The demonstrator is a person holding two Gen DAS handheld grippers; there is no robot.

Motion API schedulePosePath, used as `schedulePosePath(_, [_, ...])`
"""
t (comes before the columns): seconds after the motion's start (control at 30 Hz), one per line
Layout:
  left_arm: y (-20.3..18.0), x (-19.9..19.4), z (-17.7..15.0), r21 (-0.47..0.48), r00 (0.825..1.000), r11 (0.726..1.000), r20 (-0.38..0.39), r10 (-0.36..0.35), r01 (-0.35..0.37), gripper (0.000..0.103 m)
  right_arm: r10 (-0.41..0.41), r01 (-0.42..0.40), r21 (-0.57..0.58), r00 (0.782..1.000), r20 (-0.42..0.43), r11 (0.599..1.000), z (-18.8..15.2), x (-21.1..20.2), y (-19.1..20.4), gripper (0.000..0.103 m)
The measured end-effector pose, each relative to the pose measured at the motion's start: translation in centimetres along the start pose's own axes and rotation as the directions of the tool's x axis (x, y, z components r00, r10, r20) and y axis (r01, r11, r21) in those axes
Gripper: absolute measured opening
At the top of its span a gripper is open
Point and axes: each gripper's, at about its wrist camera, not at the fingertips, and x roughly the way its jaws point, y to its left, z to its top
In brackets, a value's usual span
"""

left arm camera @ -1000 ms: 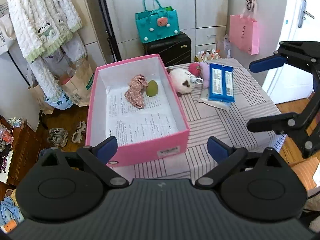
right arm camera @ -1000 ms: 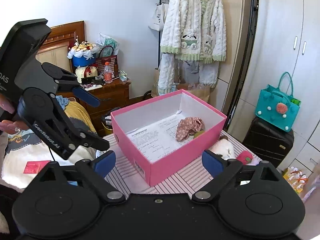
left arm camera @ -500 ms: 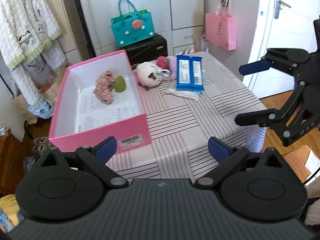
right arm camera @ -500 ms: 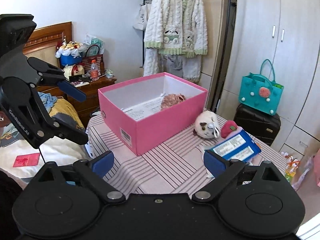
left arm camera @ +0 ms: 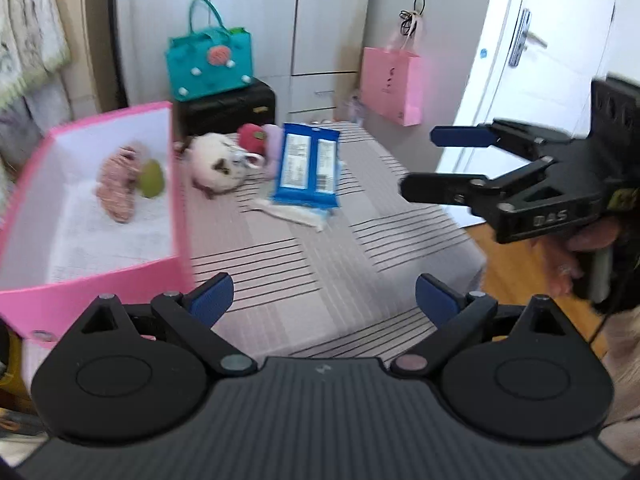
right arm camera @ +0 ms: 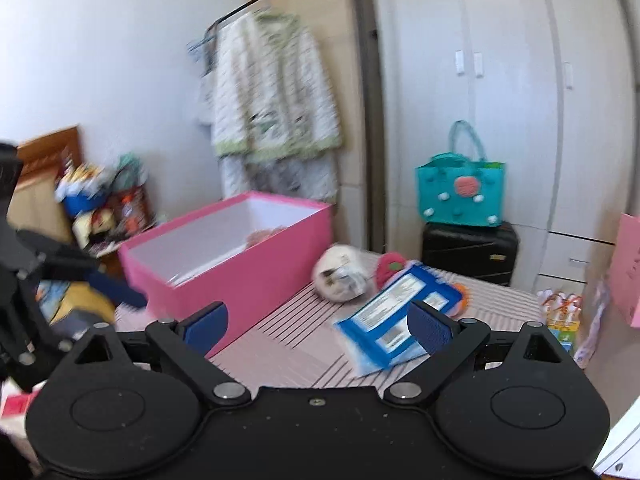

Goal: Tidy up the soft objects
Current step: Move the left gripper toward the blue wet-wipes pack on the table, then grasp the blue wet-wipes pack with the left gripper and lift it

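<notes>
Bench: a bench (left arm camera: 352, 248) covered in a striped cloth was seen ahead of both tools, with nothing held above it.
Room: white wardrobe doors (right arm camera: 512, 80) stood beyond the bench; a teal bag (left arm camera: 210, 62) sat on a black suitcase (left arm camera: 228, 110), and a pink paper bag (left arm camera: 394, 84) hung further right.
Left tool: the left tool (left arm camera: 322, 294) was seen with its blue pads spread wide and nothing between them, over the near edge of the bench.
Right tool: the right tool (right arm camera: 318, 320) was likewise spread wide and empty; in the left wrist view it (left arm camera: 432, 164) was seen to the right, beside the bench edge, held by a hand (left arm camera: 580, 248).
Left view only: a white door (left arm camera: 532, 52) with a handle and the wooden floor (left arm camera: 516, 280) were shown.
Right view only: a quilted white garment (right arm camera: 272, 92) on a rack and a cluttered wooden cabinet (right arm camera: 100, 208) were shown, both blurred.
Box: a pink box (left arm camera: 176, 184) stood ahead and left of the left tool, open-topped; a crumpled pink cloth (left arm camera: 118, 184) and a green soft egg (left arm camera: 151, 178) touching it lay inside on printed paper.
Outside the box: a white plush (left arm camera: 218, 166) lay just beside the box wall, a red plush (left arm camera: 252, 140) behind it, and a blue packet (left arm camera: 308, 168) lay on a white sheet to their right.
</notes>
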Motion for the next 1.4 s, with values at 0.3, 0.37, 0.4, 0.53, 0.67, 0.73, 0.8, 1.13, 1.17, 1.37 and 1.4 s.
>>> schedulePosePath(0.3, [0.0, 5.2, 1.8, -0.073, 0.993, 0.991, 0.038, -0.110, 0.112, 0.097, -0.004, 0.006, 0.036, 0.999, -0.046, 0.999, 0.7, 3.1, -4.3, 0.096])
schedulePosePath(0.37, [0.2, 6.6, 2.1, -0.110, 0.988, 0.982, 0.034, -0.151, 0.154, 0.097, -0.019, 0.021, 0.027, 0.998, -0.059, 0.999, 0.9, 3.8, -5.0, 0.096])
schedulePosePath(0.4, [0.2, 7.1, 2.2, -0.113, 0.988, 0.981, 0.037, -0.151, 0.155, 0.096, -0.022, 0.024, 0.018, 0.997, -0.072, 1.000, 0.9, 4.3, -5.4, 0.096])
schedulePosePath(0.53, [-0.4, 9.4, 2.5, -0.094, 0.995, 0.993, 0.070, -0.069, 0.076, 0.096, -0.038, 0.037, -0.012, 0.993, -0.110, 0.999, 1.0, 6.2, -6.6, 0.094])
schedulePosePath(0.67, [-0.1, 11.9, 3.0, -0.116, 0.996, 0.993, 0.092, 0.003, 0.007, 0.093, -0.068, 0.065, -0.100, 0.998, -0.020, 0.993, 0.6, 8.0, -7.5, 0.088])
schedulePosePath(0.73, [0.0, 13.0, 3.0, -0.119, 0.993, 0.993, 0.113, 0.036, -0.022, 0.092, -0.090, 0.086, -0.117, 0.995, -0.036, 0.989, 0.8, 9.7, -8.5, 0.088])
schedulePosePath(0.8, [-0.3, 14.0, 2.7, -0.091, 0.988, 0.994, 0.132, 0.080, -0.068, 0.090, -0.074, 0.068, -0.105, 0.995, -0.062, 0.992, 0.9, 11.5, -9.7, 0.086])
schedulePosePath(1.13, [-0.2, 17.1, 2.6, -0.124, 0.988, 0.990, 0.133, 0.085, -0.069, 0.067, -0.003, -0.018, -0.140, 0.989, -0.147, 0.990, 1.5, 16.4, -12.4, 0.080])
schedulePosePath(1.17, [-0.2, 17.2, 2.7, -0.133, 0.987, 0.989, 0.136, 0.082, -0.063, 0.063, 0.011, -0.032, -0.135, 0.987, -0.160, 0.990, 1.6, 16.8, -12.7, 0.080])
schedulePosePath(1.37, [0.2, 18.8, 2.8, -0.184, 0.995, 0.982, 0.083, 0.048, -0.032, 0.053, 0.092, -0.105, -0.052, 0.973, -0.210, 0.993, 1.7, 18.3, -14.3, 0.061])
schedulePosePath(1.4, [0.4, 18.9, 2.8, -0.194, 0.996, 0.981, 0.077, 0.041, -0.025, 0.051, 0.102, -0.113, -0.040, 0.970, -0.222, 0.993, 1.6, 18.5, -14.5, 0.052])
